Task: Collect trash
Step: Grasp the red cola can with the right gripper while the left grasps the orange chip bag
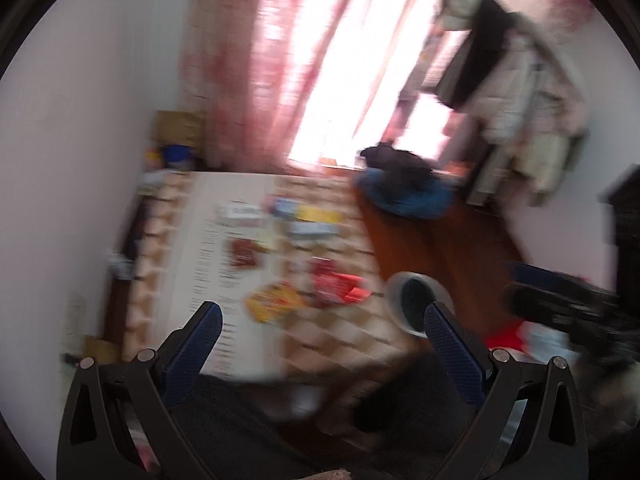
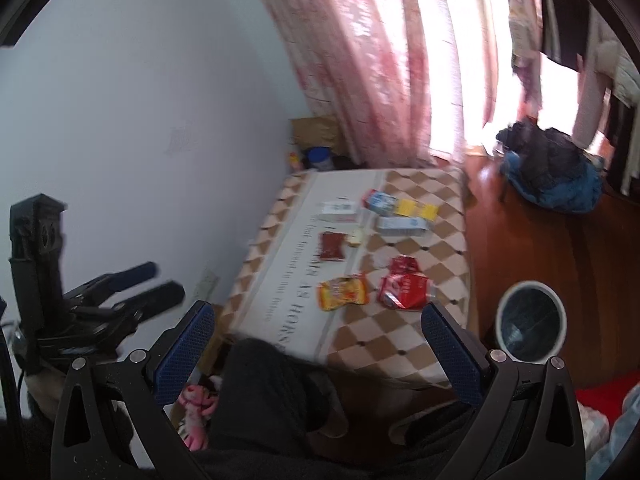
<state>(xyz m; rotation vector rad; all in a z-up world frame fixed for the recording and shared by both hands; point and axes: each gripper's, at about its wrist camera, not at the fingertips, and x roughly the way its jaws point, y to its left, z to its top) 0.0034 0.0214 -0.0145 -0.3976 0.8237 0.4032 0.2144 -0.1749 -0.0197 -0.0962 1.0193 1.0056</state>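
Note:
Several pieces of trash lie on a low table with a checked cloth [image 2: 400, 336]: a yellow-orange wrapper [image 2: 342, 292], a crumpled red wrapper [image 2: 404, 286], a dark red packet [image 2: 331, 246], a white box [image 2: 338, 210], a blue-white carton [image 2: 380, 202], a yellow packet [image 2: 416, 209]. A round white bin with a dark liner [image 2: 531, 326] stands on the floor right of the table. My right gripper [image 2: 316, 320] is open and held back from the table's near edge. My left gripper [image 1: 320, 320] is open too, its view blurred; the yellow wrapper [image 1: 274, 300] and bin [image 1: 416, 304] show ahead.
A person's dark-trousered leg [image 2: 260, 392] lies below the grippers. A white wall [image 2: 140, 120] runs along the table's left side, pink curtains [image 2: 360, 60] behind. A blue and black heap of clothes [image 2: 552, 176] lies on the wooden floor. A box and a jar [image 2: 320, 158] stand in the corner.

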